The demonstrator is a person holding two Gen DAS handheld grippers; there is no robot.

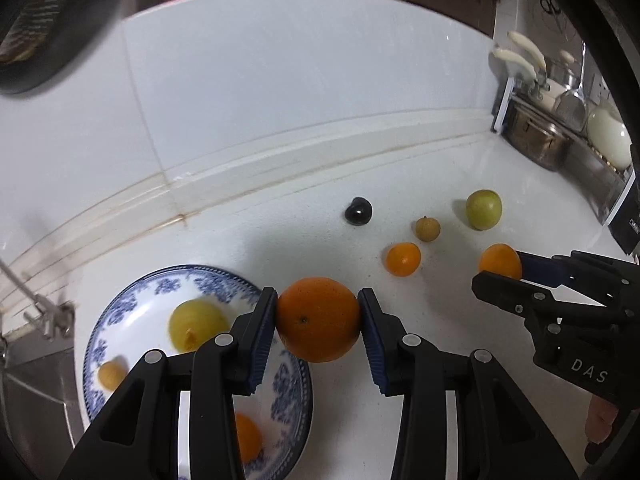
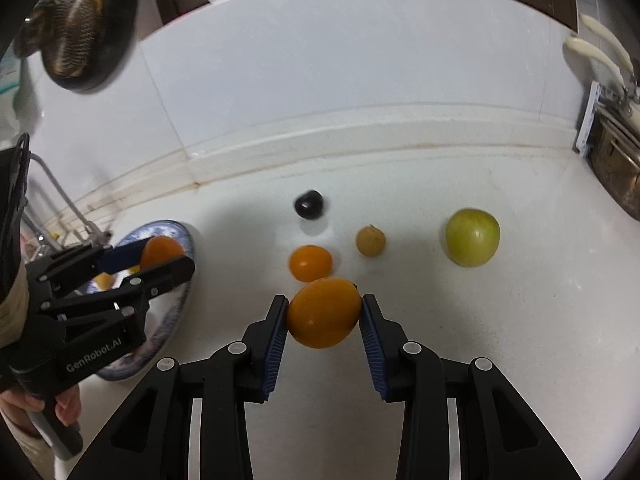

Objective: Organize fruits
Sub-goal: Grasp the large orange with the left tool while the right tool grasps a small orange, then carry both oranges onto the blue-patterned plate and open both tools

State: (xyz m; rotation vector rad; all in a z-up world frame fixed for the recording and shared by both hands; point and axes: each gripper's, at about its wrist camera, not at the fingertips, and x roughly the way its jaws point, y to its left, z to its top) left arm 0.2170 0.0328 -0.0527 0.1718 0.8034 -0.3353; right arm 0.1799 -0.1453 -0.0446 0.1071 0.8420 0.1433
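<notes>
My left gripper is shut on a large orange and holds it over the right rim of a blue-and-white plate. The plate holds a yellow fruit, a small yellow fruit and a small orange fruit. My right gripper is shut on a smaller orange above the counter; it also shows in the left wrist view. On the counter lie a small orange, a brown longan, a green fruit and a dark plum.
A white tiled wall rises behind the counter. A rack with metal pots and a white jar stands at the right. A sink edge with a metal rod is at the left. A dark pan hangs upper left.
</notes>
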